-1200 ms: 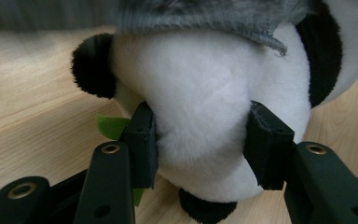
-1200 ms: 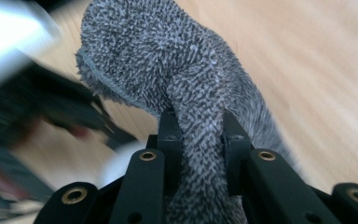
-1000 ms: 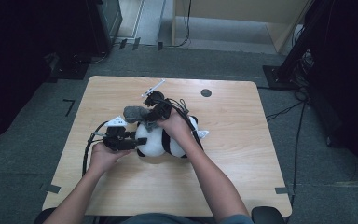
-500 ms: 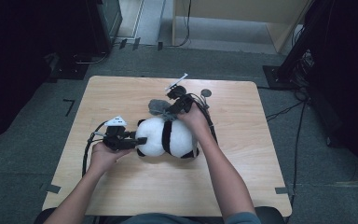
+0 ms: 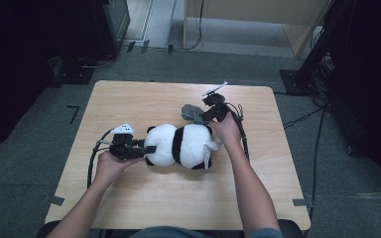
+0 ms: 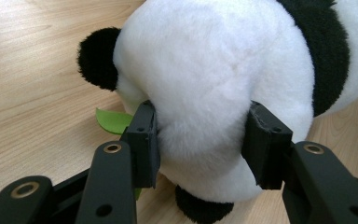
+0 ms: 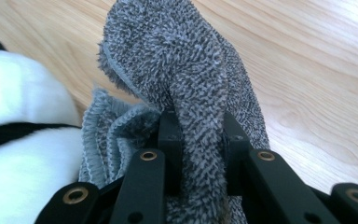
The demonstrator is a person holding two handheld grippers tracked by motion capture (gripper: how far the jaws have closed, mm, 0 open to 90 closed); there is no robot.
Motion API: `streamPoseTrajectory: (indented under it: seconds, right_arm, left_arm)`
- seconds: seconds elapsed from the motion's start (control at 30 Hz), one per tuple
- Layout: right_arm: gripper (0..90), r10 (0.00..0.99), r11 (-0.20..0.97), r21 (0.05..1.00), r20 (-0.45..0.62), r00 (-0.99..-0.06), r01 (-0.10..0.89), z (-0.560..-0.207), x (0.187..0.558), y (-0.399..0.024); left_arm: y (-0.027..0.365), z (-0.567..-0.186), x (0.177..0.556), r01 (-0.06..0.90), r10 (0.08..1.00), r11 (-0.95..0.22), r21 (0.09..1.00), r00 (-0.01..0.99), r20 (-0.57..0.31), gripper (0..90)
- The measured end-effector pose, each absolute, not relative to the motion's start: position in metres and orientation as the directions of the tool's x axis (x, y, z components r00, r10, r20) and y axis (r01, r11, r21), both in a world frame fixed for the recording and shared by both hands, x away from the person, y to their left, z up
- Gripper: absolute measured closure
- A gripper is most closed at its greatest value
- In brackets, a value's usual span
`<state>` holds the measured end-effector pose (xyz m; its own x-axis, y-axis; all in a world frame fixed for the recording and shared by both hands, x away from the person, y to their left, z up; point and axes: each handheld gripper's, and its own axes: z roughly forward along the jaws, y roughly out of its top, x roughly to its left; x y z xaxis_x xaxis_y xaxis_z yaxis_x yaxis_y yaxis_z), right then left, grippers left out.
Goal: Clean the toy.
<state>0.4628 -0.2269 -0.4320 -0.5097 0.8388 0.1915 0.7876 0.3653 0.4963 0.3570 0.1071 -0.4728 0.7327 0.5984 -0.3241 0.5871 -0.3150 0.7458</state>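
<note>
Grey cloth (image 7: 186,93) pinched in right tool (image 7: 200,135); left tool (image 6: 200,140) clamps panda (image 5: 178,144). Recommend wiping lightly, panda pinned steady.

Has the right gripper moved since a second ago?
Yes. The right gripper, shut on the grey cloth, moved from over the panda toward the table's far right corner.

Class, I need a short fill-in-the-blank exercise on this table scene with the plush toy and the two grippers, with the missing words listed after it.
1. The left gripper is clamped on a plush ____.
2. The right gripper pinches a grey ____.
3. The plush panda lies on a ____ table.
4. Beside the left gripper's jaw, under the toy, lies a small ____ leaf.

Missing words: panda; cloth; wooden; green
</note>
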Motion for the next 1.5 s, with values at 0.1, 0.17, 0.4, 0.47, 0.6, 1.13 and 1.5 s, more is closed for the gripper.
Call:
streamPoseTrajectory:
  seconds: [0.1, 0.17, 0.4, 0.47, 0.6, 1.13, 1.5]
  right_arm:
    - [76.5, 0.849, 0.349, 0.501, 0.189, -0.493, 0.792, -0.433, 0.462, -0.233]
    - [76.5, 0.852, 0.343, 0.514, 0.183, -0.491, 0.786, -0.429, 0.461, -0.235]
    - [76.5, 0.826, 0.361, 0.595, 0.154, -0.542, 0.719, -0.396, 0.455, -0.221]
    - [76.4, 0.812, 0.364, 0.617, 0.156, -0.562, 0.697, -0.385, 0.452, -0.212]
    - [76.3, 0.775, 0.396, 0.642, 0.15, -0.614, 0.656, -0.371, 0.445, -0.191]
    - [75.9, 0.637, 0.559, 0.574, 0.164, -0.753, 0.598, -0.385, 0.428, -0.1]
    - [75.2, 0.683, 0.537, 0.532, 0.18, -0.708, 0.654, -0.401, 0.443, -0.116]
  left_arm:
    - [0.107, -0.473, 0.357, 0.587, 0.597, -0.315, 0.746, 0.733, -0.325, 52.5]
    - [0.108, -0.473, 0.357, 0.585, 0.595, -0.317, 0.746, 0.735, -0.324, 52.4]
    - [0.109, -0.474, 0.357, 0.585, 0.592, -0.31, 0.749, 0.736, -0.33, 52.0]
    - [0.109, -0.474, 0.357, 0.585, 0.591, -0.308, 0.75, 0.735, -0.331, 51.7]
    - [0.109, -0.474, 0.357, 0.584, 0.591, -0.305, 0.752, 0.736, -0.331, 51.3]
    - [0.109, -0.475, 0.358, 0.579, 0.591, -0.301, 0.758, 0.737, -0.328, 50.3]
    - [0.108, -0.475, 0.36, 0.601, 0.606, -0.27, 0.752, 0.713, -0.353, 50.5]
